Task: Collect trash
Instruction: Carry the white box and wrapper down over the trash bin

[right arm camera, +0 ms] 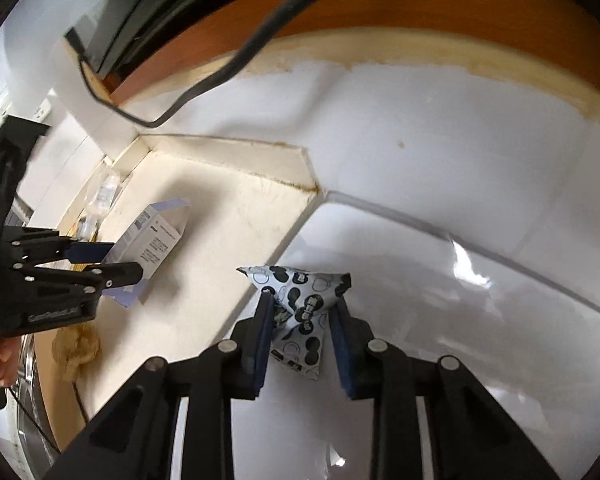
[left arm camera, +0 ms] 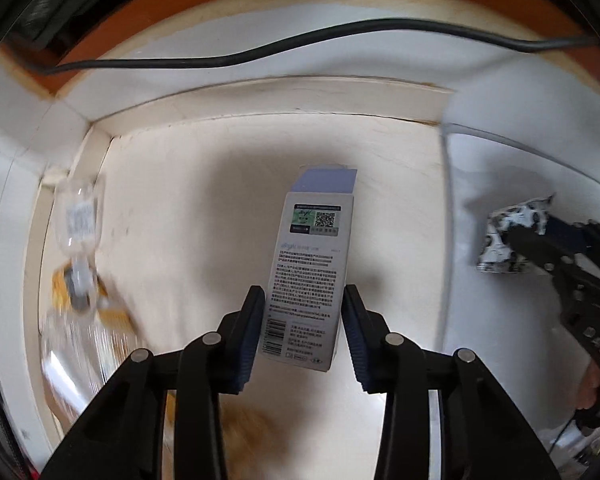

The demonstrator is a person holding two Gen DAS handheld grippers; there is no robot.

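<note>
- Grey-and-lilac printed cardboard box (left arm camera: 314, 276) stands between the left gripper (left arm camera: 305, 320) pads, jaws partly closed and pressing its two sides above the cream table (left arm camera: 172, 216); blurred clear plastic bottle (left arm camera: 78, 220) lies at left.
- Crumpled black-and-white patterned wrapper (right arm camera: 300, 300) sits pinched between the right gripper (right arm camera: 302, 340) pads, jaws narrow, over a white tray (right arm camera: 480, 320).

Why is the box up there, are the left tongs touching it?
Touching. In the left wrist view, both pads of the left tongs press the sides of the box, holding it above the tray.
</note>
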